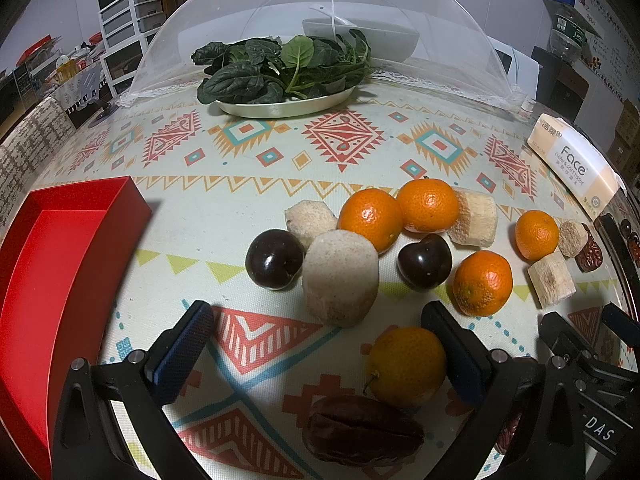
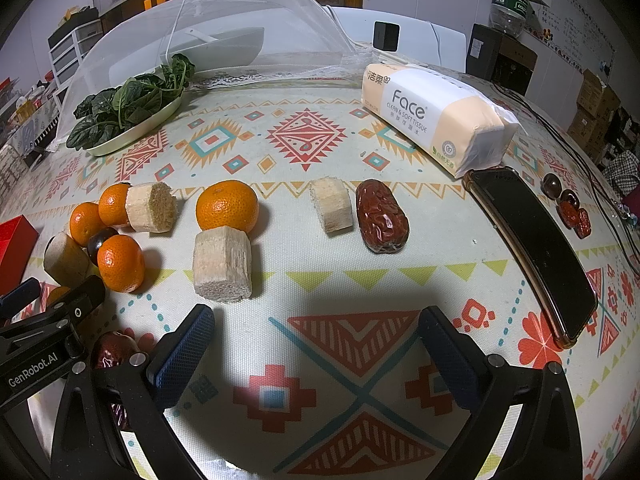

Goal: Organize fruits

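Note:
Several mandarins (image 1: 370, 218), two dark plums (image 1: 274, 258), pale cut sugarcane pieces (image 1: 340, 278) and a red date (image 1: 362, 434) lie on the patterned tablecloth. A red tray (image 1: 64, 248) sits at the left. My left gripper (image 1: 316, 320) is open and empty, just before a sugarcane piece, with a mandarin (image 1: 406, 366) and the date between its fingers. My right gripper (image 2: 316, 320) is open and empty over bare cloth; a sugarcane piece (image 2: 222, 264), a mandarin (image 2: 227, 208) and a red date (image 2: 382, 220) lie ahead of it.
A plate of spinach (image 1: 280, 72) stands at the back under a mesh food cover (image 1: 320, 20). A tissue pack (image 2: 434, 116) and a black phone (image 2: 536, 248) lie at the right. Small dark fruits (image 2: 568, 204) sit near the right table edge.

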`<control>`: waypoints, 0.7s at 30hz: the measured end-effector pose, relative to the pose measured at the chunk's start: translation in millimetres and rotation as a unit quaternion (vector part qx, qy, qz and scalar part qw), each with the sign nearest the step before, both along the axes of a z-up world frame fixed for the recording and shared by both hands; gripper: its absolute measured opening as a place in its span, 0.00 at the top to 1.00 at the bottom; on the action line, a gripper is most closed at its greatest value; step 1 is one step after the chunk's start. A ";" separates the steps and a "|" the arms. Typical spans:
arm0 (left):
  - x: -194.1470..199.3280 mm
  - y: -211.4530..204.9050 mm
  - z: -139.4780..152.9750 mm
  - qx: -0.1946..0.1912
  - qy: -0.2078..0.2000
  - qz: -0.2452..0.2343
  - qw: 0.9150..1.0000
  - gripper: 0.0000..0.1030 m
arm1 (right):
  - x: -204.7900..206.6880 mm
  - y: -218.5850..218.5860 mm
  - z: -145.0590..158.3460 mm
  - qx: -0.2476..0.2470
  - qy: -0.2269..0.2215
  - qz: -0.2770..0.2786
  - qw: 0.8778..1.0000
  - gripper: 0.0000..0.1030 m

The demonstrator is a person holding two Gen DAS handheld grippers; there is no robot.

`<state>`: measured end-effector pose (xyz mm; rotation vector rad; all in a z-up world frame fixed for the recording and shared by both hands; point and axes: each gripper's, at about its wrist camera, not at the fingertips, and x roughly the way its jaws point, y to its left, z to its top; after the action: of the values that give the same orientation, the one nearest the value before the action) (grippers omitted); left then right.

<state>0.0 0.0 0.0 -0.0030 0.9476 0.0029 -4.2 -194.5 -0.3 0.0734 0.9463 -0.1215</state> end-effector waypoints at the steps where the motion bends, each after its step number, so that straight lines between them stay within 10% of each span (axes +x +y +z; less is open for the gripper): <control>1: 0.0 0.0 0.0 0.000 0.000 0.000 1.000 0.00 | 0.0 0.0 0.0 0.000 0.000 0.000 1.000 0.00; 21: -19.2 -0.3 4.4 0.000 0.048 -0.074 0.996 0.00 | -5.2 1.7 1.8 0.004 0.023 0.000 1.000 0.00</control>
<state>-19.2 -0.3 4.4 0.0683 1.0422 -0.1357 -9.4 -192.9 1.5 0.0782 0.9918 -0.1202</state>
